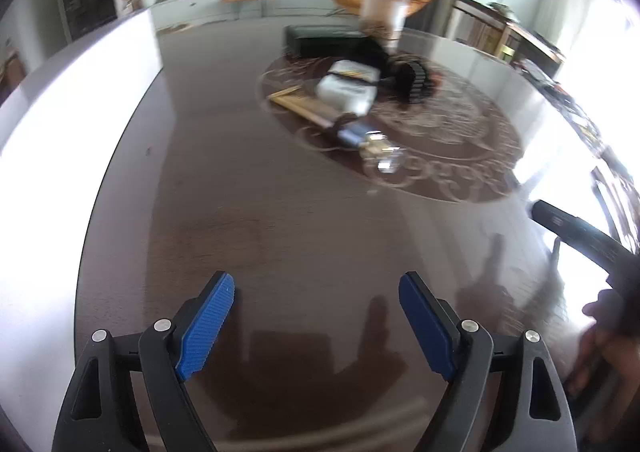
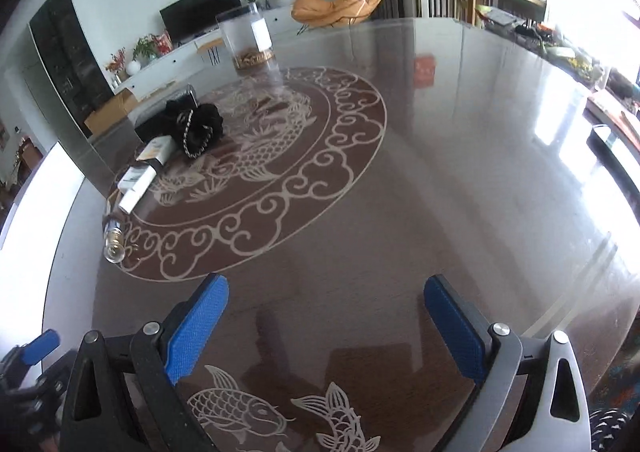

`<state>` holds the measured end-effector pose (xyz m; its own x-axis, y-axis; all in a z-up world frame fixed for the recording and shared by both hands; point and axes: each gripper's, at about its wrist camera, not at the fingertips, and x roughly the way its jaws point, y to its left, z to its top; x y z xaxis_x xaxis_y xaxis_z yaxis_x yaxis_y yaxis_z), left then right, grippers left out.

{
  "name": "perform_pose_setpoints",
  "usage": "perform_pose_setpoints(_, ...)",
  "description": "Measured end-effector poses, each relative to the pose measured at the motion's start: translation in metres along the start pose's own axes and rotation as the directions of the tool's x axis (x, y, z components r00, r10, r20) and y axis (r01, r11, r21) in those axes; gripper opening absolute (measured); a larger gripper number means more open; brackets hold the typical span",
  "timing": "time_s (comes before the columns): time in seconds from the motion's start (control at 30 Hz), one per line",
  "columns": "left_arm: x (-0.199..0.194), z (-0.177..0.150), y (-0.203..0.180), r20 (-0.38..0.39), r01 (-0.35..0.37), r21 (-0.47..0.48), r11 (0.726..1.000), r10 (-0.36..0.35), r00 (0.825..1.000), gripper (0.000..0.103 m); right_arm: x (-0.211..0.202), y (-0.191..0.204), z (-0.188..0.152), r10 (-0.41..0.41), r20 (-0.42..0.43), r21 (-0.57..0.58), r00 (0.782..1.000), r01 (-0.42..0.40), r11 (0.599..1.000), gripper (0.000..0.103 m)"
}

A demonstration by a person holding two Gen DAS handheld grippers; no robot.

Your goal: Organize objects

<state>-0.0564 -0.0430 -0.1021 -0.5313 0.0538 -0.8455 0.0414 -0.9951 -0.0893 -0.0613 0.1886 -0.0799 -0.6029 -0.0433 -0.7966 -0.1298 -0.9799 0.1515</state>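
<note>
My left gripper (image 1: pixel 316 326) and right gripper (image 2: pixel 326 326) were wide open, holding nothing. The tall clear plastic jar (image 2: pixel 248 37) held brown bits, near a fluffy black bag (image 2: pixel 196 125).

No legible text: labels on white tube (image 2: pixel 136 181) and clear canister (image 2: pixel 249 37) too blurred.

On the round table (image 2: pixel 440 171), around its dragon medallion (image 2: pixel 280 139): one clear jar (image 2: pixel 246 39), one black scrunchie (image 2: pixel 196 125), two white tubes (image 2: pixel 138 179), one glass bottle (image 2: pixel 114 236), one black box (image 1: pixel 320 37), one comb (image 1: pixel 300 101).
</note>
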Motion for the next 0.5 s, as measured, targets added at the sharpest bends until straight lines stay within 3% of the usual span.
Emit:
perform_pose_setpoints(0.07,0.002,0.002,0.01,0.038,-0.042,-0.013,0.999,0.042,0.998,0.084,0.002,0.0,-0.002,-0.009,-0.004,-0.018,1.0,0.009,1.0,0.099)
perform_pose_setpoints(0.27,0.01,0.01,0.014,0.034,-0.117,-0.007,0.993,0.117,0.993,0.089,0.007,0.011,-0.001,-0.012,-0.015,-0.045,1.0,0.011,0.999,0.099)
perform_pose_setpoints(0.37,0.009,0.008,0.012,0.039,-0.122,-0.019,0.992,0.123,0.992,0.103,0.01,0.011,0.0,-0.008,-0.014,-0.045,1.0,0.008,0.999,0.1)
perform_pose_setpoints(0.5,0.013,0.015,0.011,0.036,-0.12,-0.017,0.993,0.121,0.992,0.103,0.01,0.011,-0.001,0.005,-0.014,-0.045,1.0,-0.006,0.999,0.103)
